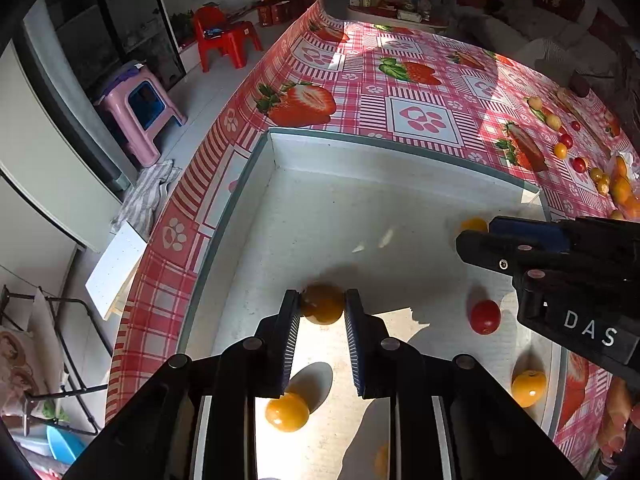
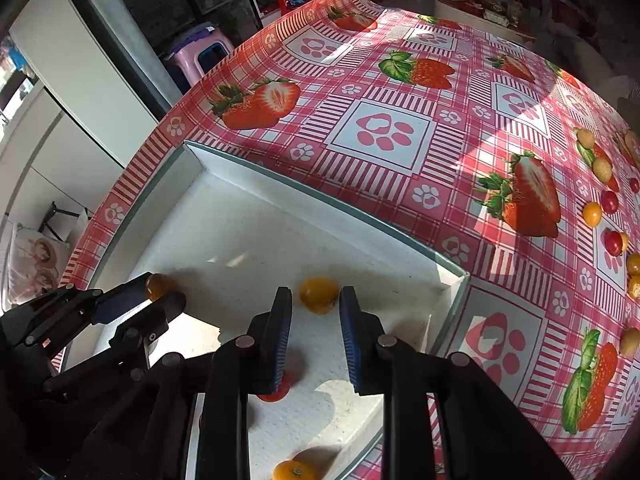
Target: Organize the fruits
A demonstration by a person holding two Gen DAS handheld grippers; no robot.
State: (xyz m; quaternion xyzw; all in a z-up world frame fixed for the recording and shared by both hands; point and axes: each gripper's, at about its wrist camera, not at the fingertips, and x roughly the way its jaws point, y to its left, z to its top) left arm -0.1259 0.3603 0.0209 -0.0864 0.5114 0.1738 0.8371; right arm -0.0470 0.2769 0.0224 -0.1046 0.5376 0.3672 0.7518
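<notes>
A white tray [image 1: 360, 152] sits on the strawberry tablecloth [image 1: 416, 92]. My left gripper [image 1: 322, 304] is shut on an orange cherry tomato [image 1: 322, 305] just above the tray floor; it also shows in the right wrist view [image 2: 159, 285]. My right gripper [image 2: 316, 300] is open over the tray, with another orange tomato [image 2: 319, 294] just beyond its tips, lying on the floor. In the tray lie a red tomato [image 1: 485, 317] and orange ones [image 1: 287, 411] [image 1: 528, 388]. Several more small fruits [image 1: 560, 150] lie on the cloth to the right.
The tray's far wall [image 2: 320, 200] and right corner [image 2: 460, 276] stand close to the right gripper. The table's left edge [image 1: 192, 200] drops to the floor, where a pink stool [image 1: 140, 108] and a red chair [image 1: 224, 36] stand.
</notes>
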